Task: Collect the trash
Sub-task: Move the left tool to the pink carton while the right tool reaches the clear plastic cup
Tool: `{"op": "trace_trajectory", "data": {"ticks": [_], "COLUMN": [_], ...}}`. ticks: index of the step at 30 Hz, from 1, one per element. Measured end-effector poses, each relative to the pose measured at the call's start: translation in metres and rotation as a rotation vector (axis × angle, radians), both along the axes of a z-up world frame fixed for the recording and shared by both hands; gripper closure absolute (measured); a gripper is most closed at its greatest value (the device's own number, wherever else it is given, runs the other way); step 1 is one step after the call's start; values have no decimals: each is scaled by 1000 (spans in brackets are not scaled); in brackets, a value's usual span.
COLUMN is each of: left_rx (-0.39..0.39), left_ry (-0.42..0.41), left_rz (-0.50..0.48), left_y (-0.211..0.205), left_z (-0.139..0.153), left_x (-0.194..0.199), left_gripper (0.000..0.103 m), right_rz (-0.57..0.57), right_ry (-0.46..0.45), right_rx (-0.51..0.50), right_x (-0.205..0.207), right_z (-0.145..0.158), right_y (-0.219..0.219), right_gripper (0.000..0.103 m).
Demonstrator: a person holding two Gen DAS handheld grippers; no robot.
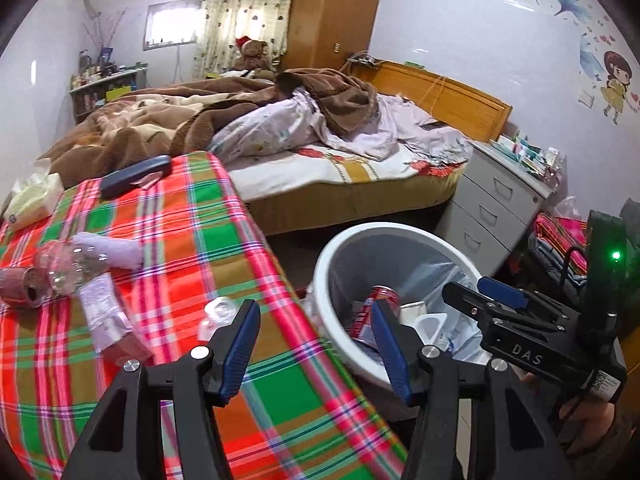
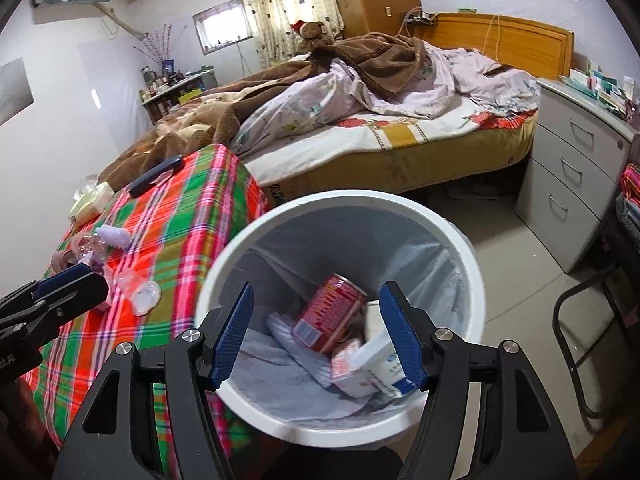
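Both sets of blue-padded jaws stand apart with nothing between them: the left gripper (image 1: 316, 344) hangs over the counter's near edge, and the right gripper (image 2: 316, 332) sits over the bin with its jaws set wider. Farthest left on the counter draped in a red, green and brown plaid cloth (image 1: 192, 240) lie a red drink can on its side (image 1: 18, 286), a crumpled clear plastic bottle (image 1: 66, 266) touching it, and a pale lilac wrapper (image 1: 100, 300) just beside. A clear plastic cup lid (image 2: 146, 296) rests nearer the counter's edge. To the right, on the floor against the counter, stands the round white plastic bin lined with a pale bag (image 2: 456, 236). Inside it lie another red can (image 2: 332, 312), a white carton with blue print (image 2: 384, 364) and crumpled paper.
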State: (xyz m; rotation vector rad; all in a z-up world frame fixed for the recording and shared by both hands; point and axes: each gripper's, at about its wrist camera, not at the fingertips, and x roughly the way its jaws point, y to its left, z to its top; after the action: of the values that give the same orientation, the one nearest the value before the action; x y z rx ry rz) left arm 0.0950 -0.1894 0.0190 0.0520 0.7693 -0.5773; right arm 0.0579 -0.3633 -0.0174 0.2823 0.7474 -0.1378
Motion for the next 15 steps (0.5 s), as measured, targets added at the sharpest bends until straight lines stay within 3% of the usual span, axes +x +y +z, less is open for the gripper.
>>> {"op": "trace_trajectory", "data": {"ticks": [15], "left_rx": [-7], "left_ry": [27], "left_rz": [189], "left_y": [90], "left_z": [-13], "left_x": [23], "left_gripper": [45], "right_rz": [116], "right_ry": [-36], "right_rx": [24], "right_x": [18], "right_z": [-3], "right_y": [51], "right_gripper": [36]}}
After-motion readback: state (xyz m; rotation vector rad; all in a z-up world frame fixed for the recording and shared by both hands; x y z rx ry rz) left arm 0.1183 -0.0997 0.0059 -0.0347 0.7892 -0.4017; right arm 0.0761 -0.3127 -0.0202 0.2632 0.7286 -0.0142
